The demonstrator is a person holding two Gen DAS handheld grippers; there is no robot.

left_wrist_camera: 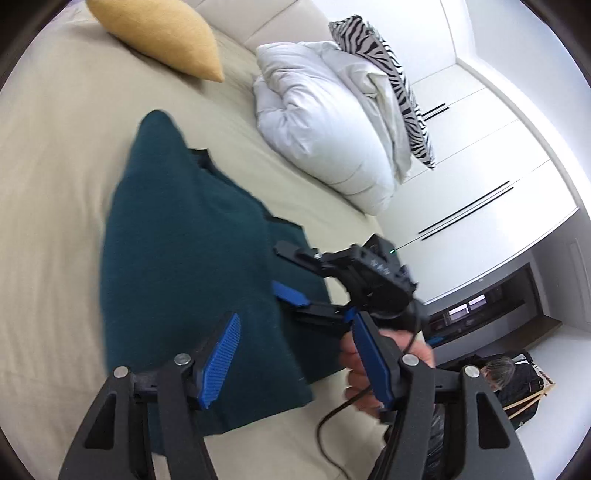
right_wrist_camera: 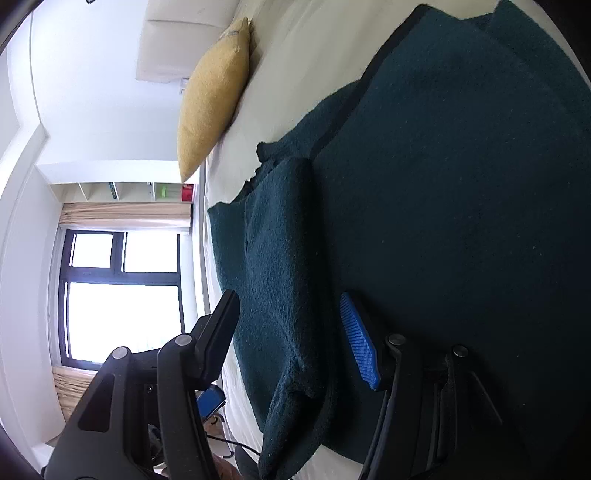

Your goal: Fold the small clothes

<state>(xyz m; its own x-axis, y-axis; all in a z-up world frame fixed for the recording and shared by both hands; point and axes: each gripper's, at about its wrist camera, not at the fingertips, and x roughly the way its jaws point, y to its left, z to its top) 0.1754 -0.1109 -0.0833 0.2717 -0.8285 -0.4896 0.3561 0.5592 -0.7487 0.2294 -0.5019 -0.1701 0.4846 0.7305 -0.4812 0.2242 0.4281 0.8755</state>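
A dark teal fleece garment [left_wrist_camera: 192,258] lies spread on the beige bed sheet [left_wrist_camera: 55,177]. My left gripper [left_wrist_camera: 295,332] is open and empty, hovering over the garment's near right part. My right gripper [left_wrist_camera: 295,273] shows in the left wrist view at the garment's right edge, held in a hand, its jaws apart. In the right wrist view the right gripper [right_wrist_camera: 291,314] is open, with a folded-over strip of the teal garment [right_wrist_camera: 443,221] lying between its fingers; the fingers do not pinch it.
A yellow cushion [left_wrist_camera: 166,33] lies at the head of the bed. A white duvet [left_wrist_camera: 321,122] with a zebra-print pillow [left_wrist_camera: 388,81] is piled at the far right. White wardrobe doors [left_wrist_camera: 480,166] stand beyond the bed. A window [right_wrist_camera: 122,295] is at the left.
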